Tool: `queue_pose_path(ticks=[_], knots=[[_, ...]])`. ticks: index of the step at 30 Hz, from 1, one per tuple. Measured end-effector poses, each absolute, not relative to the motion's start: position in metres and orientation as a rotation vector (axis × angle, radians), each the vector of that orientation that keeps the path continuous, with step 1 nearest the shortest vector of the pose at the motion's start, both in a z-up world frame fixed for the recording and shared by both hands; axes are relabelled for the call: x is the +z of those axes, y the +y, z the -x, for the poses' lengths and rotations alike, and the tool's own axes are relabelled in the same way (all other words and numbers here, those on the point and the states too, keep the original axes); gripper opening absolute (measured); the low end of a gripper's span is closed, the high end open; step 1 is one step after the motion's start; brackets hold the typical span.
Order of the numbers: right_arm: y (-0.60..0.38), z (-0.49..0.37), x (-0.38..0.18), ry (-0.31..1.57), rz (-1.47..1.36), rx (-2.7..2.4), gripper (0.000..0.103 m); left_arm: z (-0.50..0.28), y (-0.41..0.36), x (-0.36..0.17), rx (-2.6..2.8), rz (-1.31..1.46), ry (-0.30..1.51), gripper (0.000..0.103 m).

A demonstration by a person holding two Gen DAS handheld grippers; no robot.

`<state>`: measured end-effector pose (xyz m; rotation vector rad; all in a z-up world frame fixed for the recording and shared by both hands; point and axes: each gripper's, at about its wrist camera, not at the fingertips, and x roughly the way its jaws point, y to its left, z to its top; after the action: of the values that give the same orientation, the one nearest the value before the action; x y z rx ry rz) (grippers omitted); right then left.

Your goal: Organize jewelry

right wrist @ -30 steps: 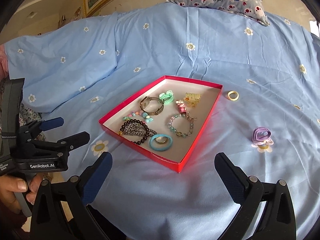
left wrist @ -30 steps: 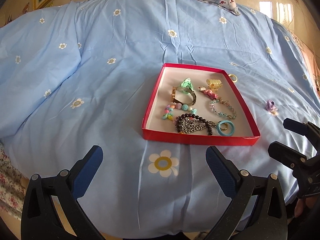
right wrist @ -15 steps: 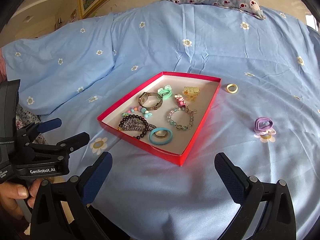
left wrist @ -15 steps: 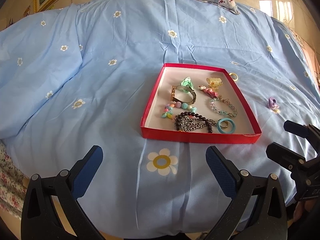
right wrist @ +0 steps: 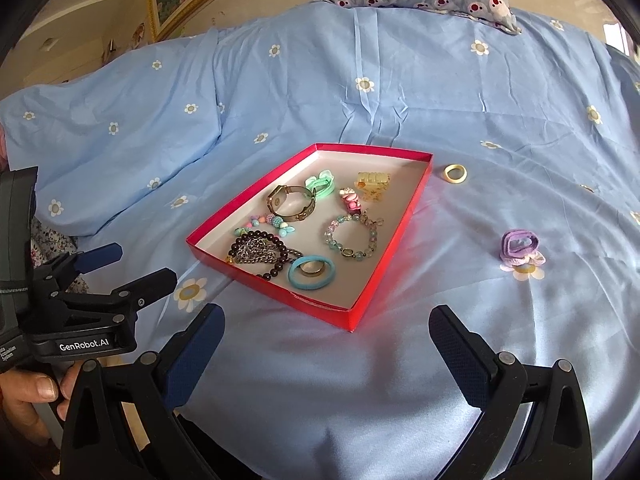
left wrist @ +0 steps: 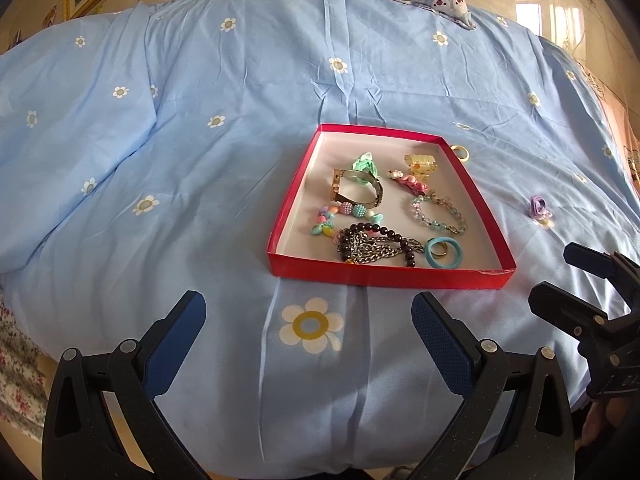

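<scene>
Right gripper (right wrist: pixel 326 344) (wide open, holding nothing) should go slowly to the purple hair tie (right wrist: pixel 519 249) and pinch it, then drop it in the red tray (right wrist: pixel 362 304).

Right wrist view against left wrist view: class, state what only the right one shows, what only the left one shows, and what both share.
Only the right wrist view shows the hand gripping the left gripper by its handle, with a GenRobot.AI label.

Only the left wrist view shows the right gripper from outside, at its right edge.

Both show the red tray of jewelry on the blue floral bedspread, plus the cream ring and purple hair tie lying outside it.
</scene>
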<state>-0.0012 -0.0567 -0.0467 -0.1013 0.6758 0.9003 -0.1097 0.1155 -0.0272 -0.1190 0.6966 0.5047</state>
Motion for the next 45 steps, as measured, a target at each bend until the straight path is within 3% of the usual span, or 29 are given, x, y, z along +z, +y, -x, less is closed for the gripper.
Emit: queue_pose_path(ticks=[45], knots=[[-0.051, -0.003, -0.035, 0.696, 0.113, 0.875, 0.103, 0.101, 0.118, -0.024, 0.482, 0.142, 0.707, 0.103]])
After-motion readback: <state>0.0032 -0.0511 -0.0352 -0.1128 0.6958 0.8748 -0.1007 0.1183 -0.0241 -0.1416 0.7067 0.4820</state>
